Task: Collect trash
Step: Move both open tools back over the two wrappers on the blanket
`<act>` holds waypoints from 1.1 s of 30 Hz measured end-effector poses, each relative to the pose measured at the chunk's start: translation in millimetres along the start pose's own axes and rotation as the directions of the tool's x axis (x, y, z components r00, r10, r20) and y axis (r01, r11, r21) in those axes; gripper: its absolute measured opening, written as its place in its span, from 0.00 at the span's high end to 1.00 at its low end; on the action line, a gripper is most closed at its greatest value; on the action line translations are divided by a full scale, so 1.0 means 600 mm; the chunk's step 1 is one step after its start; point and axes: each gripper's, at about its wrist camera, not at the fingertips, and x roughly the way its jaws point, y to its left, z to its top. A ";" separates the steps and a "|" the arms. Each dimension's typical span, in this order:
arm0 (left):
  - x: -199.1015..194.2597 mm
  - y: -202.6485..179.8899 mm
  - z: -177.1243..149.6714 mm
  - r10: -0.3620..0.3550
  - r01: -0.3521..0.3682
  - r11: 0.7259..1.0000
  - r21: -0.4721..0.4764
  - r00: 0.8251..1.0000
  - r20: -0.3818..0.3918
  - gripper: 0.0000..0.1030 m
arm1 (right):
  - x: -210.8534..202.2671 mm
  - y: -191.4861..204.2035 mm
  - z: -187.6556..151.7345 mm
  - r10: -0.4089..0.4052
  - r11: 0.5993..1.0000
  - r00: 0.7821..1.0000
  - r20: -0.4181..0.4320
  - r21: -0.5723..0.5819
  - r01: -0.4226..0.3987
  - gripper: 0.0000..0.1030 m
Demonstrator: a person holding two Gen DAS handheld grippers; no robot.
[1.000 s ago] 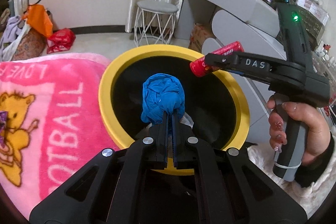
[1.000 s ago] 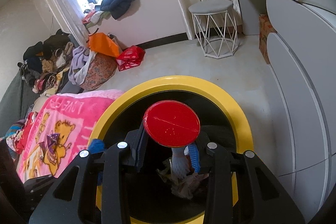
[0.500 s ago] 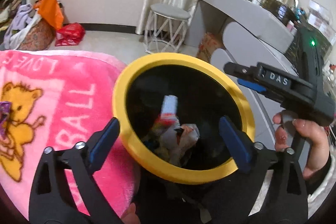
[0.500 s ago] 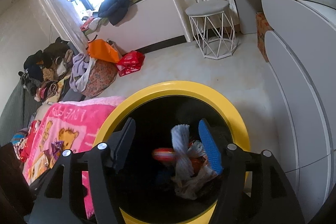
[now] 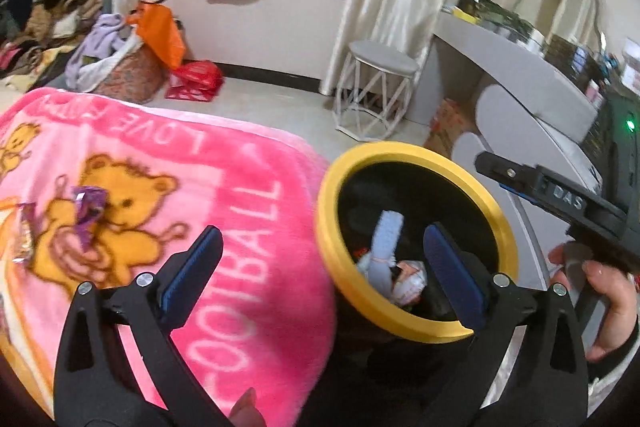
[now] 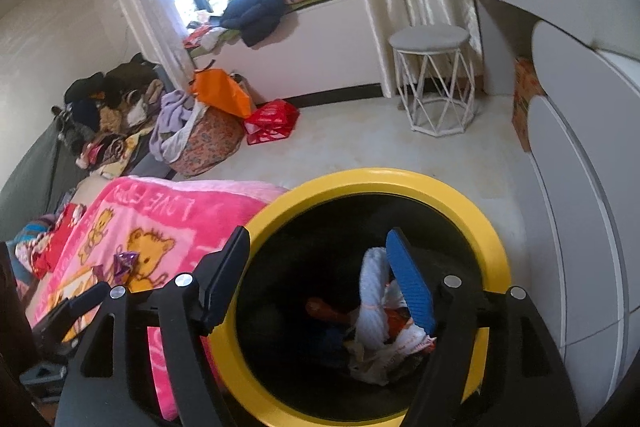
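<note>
While both grippers hang over the yellow-rimmed bin [image 6: 494,239], neither holds anything. The left gripper [image 5: 320,259] has its jaws spread wide, one finger over the pink blanket [image 5: 224,187] and the other over the bin's mouth, with nothing between them. The right gripper [image 6: 320,263] sits directly above the bin, its jaws opening and empty; its blue-padded finger [image 6: 408,283] shows against the dark interior. In the left wrist view, the right gripper's black body, marked DAS, is held by a hand [image 5: 604,303] at the right edge. Inside the bin lies the collected trash [image 6: 384,323]: a pale rolled piece, crumpled white wrappers, something red-orange and a blue lump low in the shadow. On the blanket, beside the printed bear, lies a purple wrapper [image 5: 90,215], well apart from the bin, with another wrapper [image 5: 24,239] just left of it. The bin stands on the floor, touching the blanket's edge. A white stool [image 6: 434,79] stands beyond, near the curtain.
</note>
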 end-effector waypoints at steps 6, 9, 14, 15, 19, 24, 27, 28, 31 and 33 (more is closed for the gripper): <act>-0.040 0.057 0.004 0.085 -0.082 0.994 -0.068 0.995 0.056 0.10 | -0.001 0.065 -0.006 0.046 0.994 0.999 -0.001 -0.095 -0.046 0.30; -0.063 0.084 0.003 0.145 -0.138 0.986 -0.088 0.986 0.083 0.10 | 0.002 0.101 -0.012 0.072 0.988 0.997 -0.012 -0.136 -0.073 0.30; -0.100 0.134 0.001 0.245 -0.228 0.964 -0.135 0.962 0.123 0.10 | 0.013 0.171 -0.021 0.127 0.970 0.991 -0.038 -0.204 -0.132 0.29; -0.105 0.141 0.001 0.259 -0.240 0.960 -0.144 0.958 0.126 0.10 | 0.014 0.182 -0.023 0.134 0.966 0.990 -0.042 -0.216 -0.140 0.28; -0.125 0.188 -0.007 0.323 -0.296 0.936 -0.188 0.938 0.129 0.10 | 0.022 0.234 -0.035 0.170 0.946 0.983 -0.064 -0.269 -0.181 0.28; -0.141 0.243 -0.018 0.365 -0.328 0.909 -0.258 0.924 0.112 0.10 | 0.033 0.299 -0.050 0.211 0.914 0.973 -0.097 -0.333 -0.232 0.28; -0.150 0.273 -0.026 0.384 -0.342 0.894 -0.290 0.918 0.101 0.10 | 0.040 0.335 -0.063 0.231 0.891 0.966 -0.117 -0.373 -0.258 0.28; -0.151 0.280 -0.028 0.392 -0.349 0.889 -0.297 0.915 0.098 0.10 | 0.042 0.345 -0.066 0.236 0.885 0.964 -0.122 -0.383 -0.265 0.28; -0.158 0.304 -0.038 0.413 -0.368 0.873 -0.320 0.907 0.085 0.10 | 0.051 0.372 -0.074 0.253 0.867 0.957 -0.143 -0.405 -0.290 0.28; -0.161 0.321 -0.046 0.426 -0.383 0.862 -0.332 0.902 0.067 0.10 | 0.059 0.388 -0.079 0.261 0.857 0.952 -0.157 -0.415 -0.304 0.28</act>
